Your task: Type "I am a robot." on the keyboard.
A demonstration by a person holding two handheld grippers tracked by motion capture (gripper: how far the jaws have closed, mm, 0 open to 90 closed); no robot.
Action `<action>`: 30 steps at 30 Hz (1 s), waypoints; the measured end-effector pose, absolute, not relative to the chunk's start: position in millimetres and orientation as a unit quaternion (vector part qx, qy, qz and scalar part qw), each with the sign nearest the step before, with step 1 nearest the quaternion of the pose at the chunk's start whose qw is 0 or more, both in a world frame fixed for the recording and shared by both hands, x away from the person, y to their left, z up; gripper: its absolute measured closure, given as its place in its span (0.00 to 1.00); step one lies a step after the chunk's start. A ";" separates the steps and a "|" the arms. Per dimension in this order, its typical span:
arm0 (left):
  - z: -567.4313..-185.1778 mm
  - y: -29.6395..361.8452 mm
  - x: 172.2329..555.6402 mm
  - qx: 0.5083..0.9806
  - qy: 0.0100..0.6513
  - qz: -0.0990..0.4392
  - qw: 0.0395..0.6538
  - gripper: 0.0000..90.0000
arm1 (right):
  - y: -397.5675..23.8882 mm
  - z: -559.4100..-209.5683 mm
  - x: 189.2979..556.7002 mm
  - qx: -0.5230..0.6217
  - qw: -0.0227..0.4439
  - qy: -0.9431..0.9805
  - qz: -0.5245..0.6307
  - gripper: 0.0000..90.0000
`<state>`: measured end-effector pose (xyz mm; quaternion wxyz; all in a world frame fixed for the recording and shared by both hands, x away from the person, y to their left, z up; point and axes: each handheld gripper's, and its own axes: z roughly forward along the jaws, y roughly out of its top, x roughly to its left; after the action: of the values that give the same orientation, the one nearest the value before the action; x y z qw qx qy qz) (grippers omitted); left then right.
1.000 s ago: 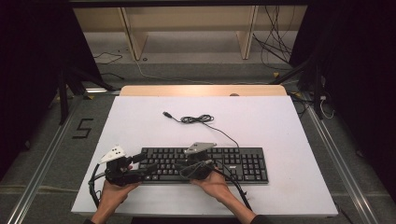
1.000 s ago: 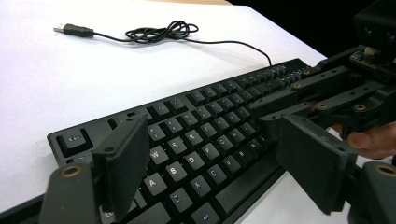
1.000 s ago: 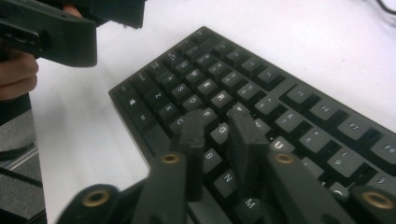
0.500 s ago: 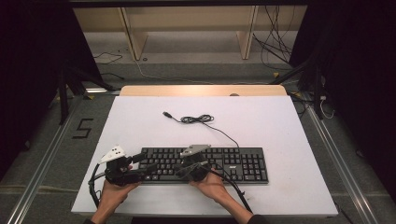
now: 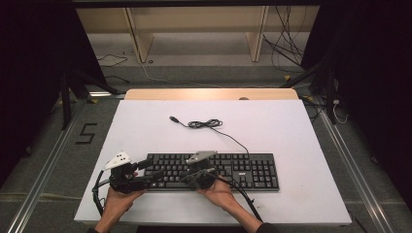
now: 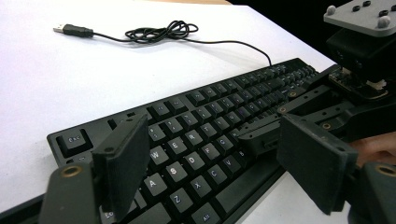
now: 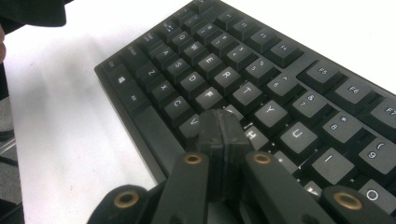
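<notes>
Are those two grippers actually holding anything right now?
Nothing is held. The left gripper stands open over the keyboard; the right gripper is shut, empty, its tip at the keys.

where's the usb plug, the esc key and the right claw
usb plug (image 6: 72, 30), left gripper view, on the black plug body at the cable's end
esc key (image 6: 74, 140), left gripper view, on the keycap top
right claw (image 7: 223, 140), right gripper view, at the tips of its shut jaws over the keys
</notes>
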<state>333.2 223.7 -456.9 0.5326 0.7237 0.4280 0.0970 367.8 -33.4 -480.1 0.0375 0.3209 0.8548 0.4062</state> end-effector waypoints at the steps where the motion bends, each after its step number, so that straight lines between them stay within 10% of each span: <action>1: -456.9 223.8 333.2 0.724 0.428 0.097 0.533 0.28 | -33.2 -480.5 368.0 0.321 0.037 0.855 0.405 1.00; 30: -456.9 225.3 333.7 0.723 0.428 0.099 0.532 0.28 | -39.8 -477.1 367.6 0.332 0.035 0.839 0.429 0.94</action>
<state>333.7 225.3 -456.9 0.5324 0.7234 0.4283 0.0987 367.6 -39.8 -477.1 0.0345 0.3322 0.8394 0.4288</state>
